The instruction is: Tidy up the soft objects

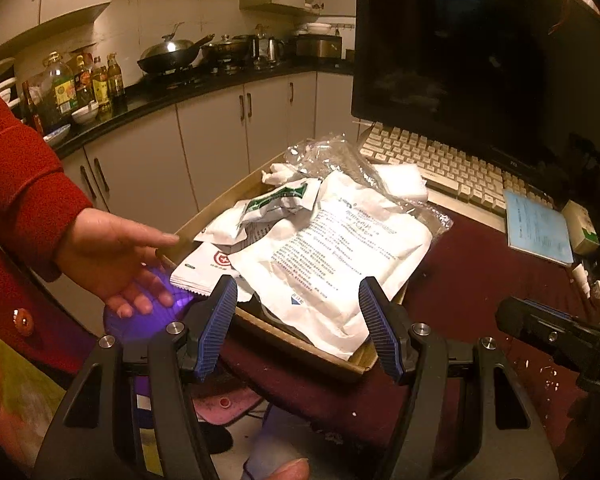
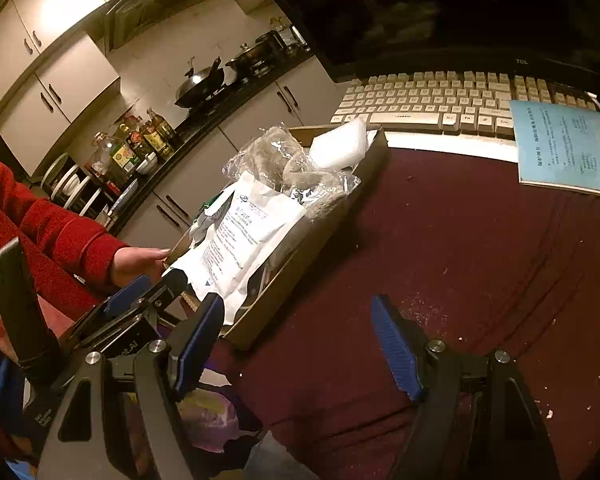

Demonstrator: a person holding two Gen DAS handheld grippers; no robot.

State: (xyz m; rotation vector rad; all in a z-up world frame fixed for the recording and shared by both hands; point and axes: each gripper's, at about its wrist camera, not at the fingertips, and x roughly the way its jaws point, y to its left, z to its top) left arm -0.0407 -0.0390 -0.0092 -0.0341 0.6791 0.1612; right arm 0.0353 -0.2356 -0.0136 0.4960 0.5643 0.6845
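An open cardboard box (image 1: 300,346) on the maroon table holds soft packets. A large white printed pouch (image 1: 332,248) lies on top, with a green-and-white packet (image 1: 278,200), a red-logo packet (image 1: 206,268), a clear plastic bag (image 1: 332,152) and a white pad (image 1: 404,180) around it. My left gripper (image 1: 298,320) is open just before the box's near edge, and the pouch's corner shows between its fingers untouched. My right gripper (image 2: 296,320) is open over the bare cloth right of the box (image 2: 312,240), holding nothing. The pouch (image 2: 248,232) shows there too.
A person's hand (image 1: 112,256) in a red sleeve rests at the box's left edge. A keyboard (image 2: 440,100), a dark monitor (image 1: 460,40) and a blue booklet (image 2: 568,148) sit behind and right of the box. Kitchen cabinets and a stove stand beyond the table.
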